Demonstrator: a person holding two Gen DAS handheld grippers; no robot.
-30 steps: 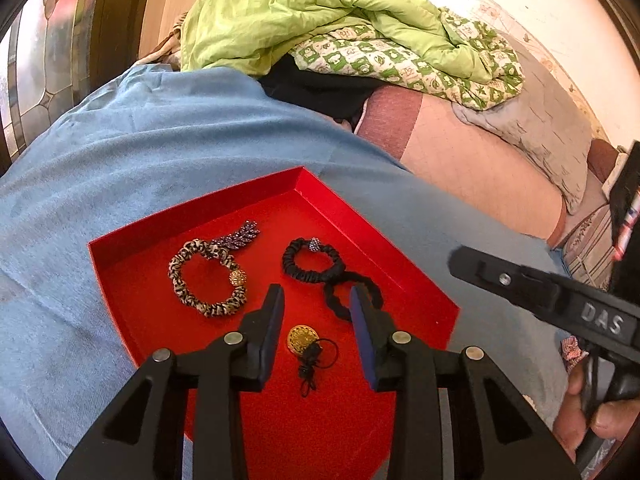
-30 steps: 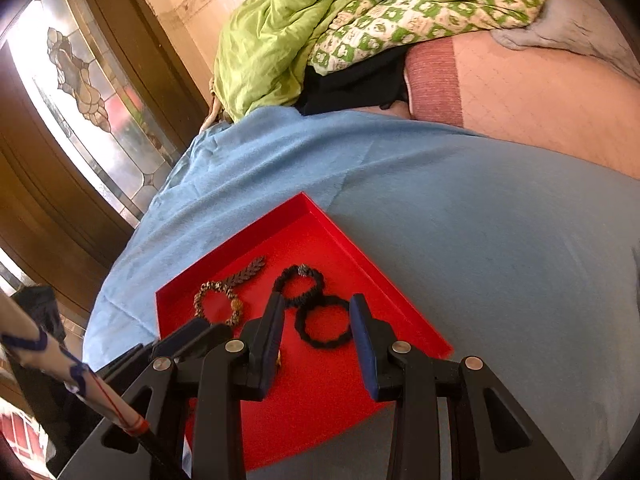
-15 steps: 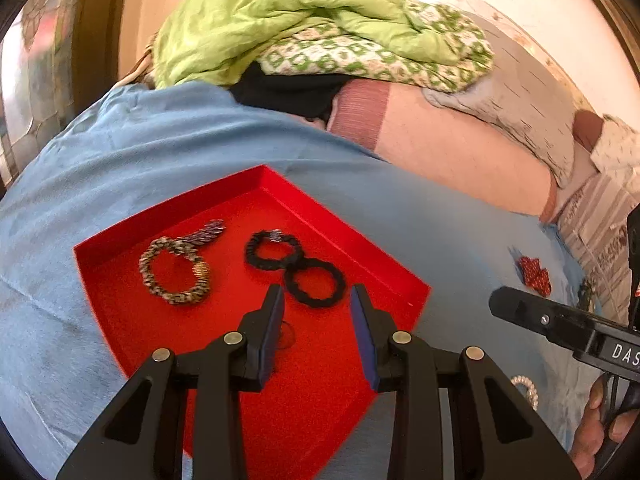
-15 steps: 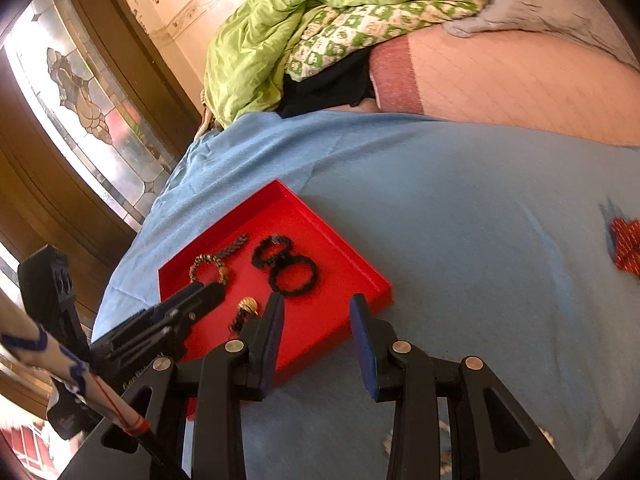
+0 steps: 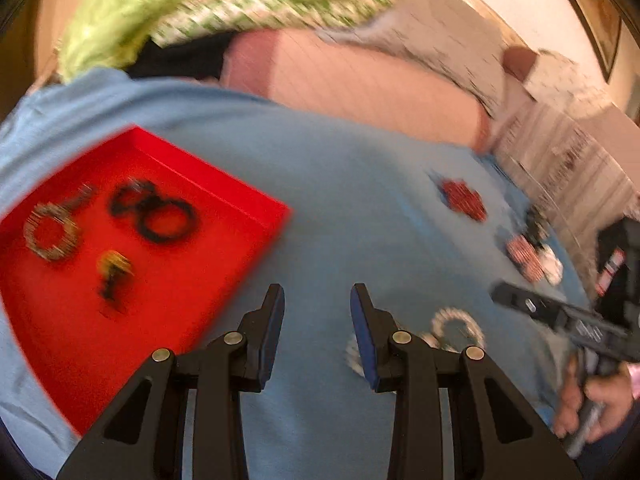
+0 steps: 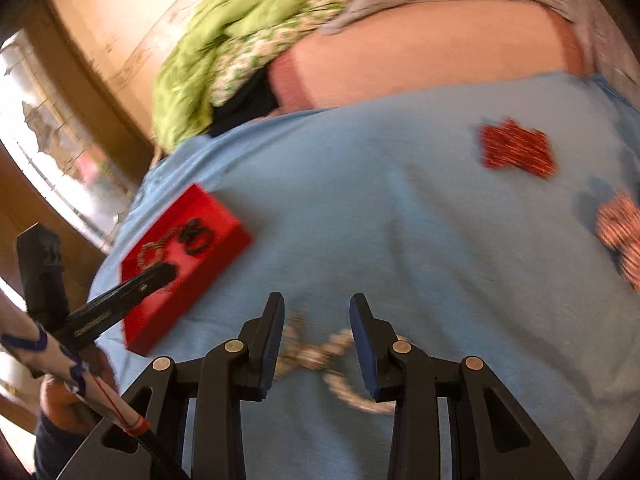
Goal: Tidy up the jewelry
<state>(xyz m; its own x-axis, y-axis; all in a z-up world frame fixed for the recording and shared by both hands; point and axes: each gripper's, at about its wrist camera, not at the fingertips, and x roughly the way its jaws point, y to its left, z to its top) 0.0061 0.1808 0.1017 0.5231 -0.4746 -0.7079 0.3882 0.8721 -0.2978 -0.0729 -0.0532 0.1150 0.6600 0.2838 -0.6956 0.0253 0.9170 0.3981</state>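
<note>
A red tray (image 5: 240,204) lies on the blue cloth at the left; it also shows in the right wrist view (image 6: 224,240). It holds a beaded bracelet (image 5: 50,236), two black rings (image 5: 160,216) and a gold pendant (image 5: 114,266). My left gripper (image 5: 316,312) is open and empty over the cloth, right of the tray. My right gripper (image 6: 316,320) is open above a pale beaded bracelet (image 6: 320,354) lying on the cloth; the same bracelet shows in the left wrist view (image 5: 456,326). Both views are motion-blurred.
A red beaded piece (image 6: 516,148) and a pink beaded piece (image 6: 620,232) lie on the cloth at the right. A green quilt (image 5: 192,8) and pillows are piled behind. A stained-glass window (image 6: 48,128) is at the left.
Both grippers have swung right, away from the tray. The right gripper now hovers over the pale bracelet. The tray has slid to the left in both views.
</note>
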